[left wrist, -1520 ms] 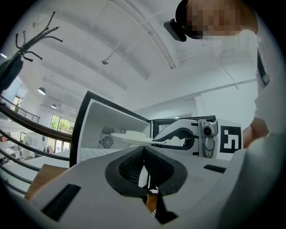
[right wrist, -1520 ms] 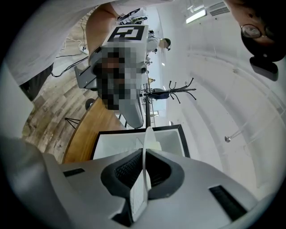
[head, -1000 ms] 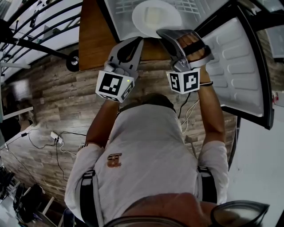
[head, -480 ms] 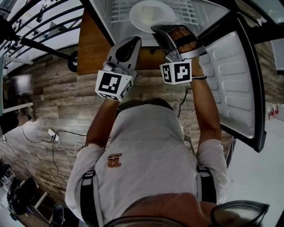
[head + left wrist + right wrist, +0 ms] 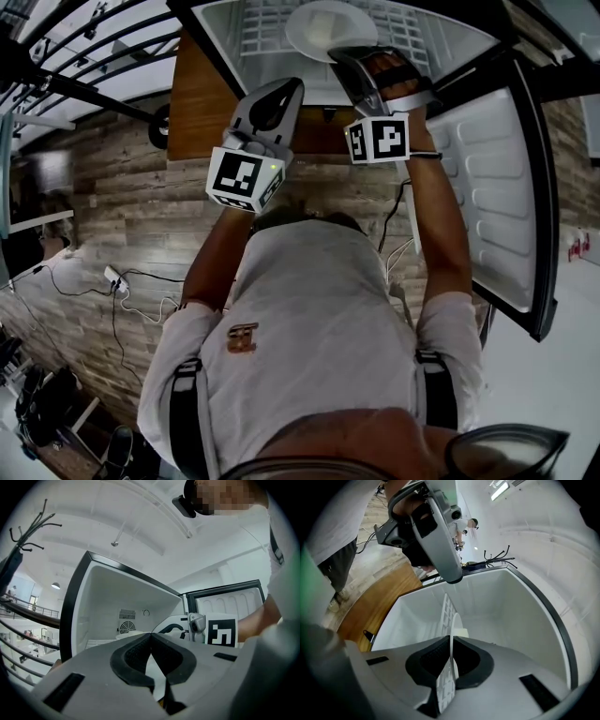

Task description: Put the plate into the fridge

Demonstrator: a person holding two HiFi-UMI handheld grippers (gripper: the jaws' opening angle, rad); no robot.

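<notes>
The head view looks steeply down from above the person, over the torso, onto the left gripper, the right gripper and the open fridge at the frame's top. The left gripper view sits close behind its fingers and faces level into the fridge; the right gripper view, rolled on its side, looks along its fingers into the same cavity, which all three views share

Right tongs clamped on plate rim, plate edge-on inside white fridge, wire shelf beside.
</notes>
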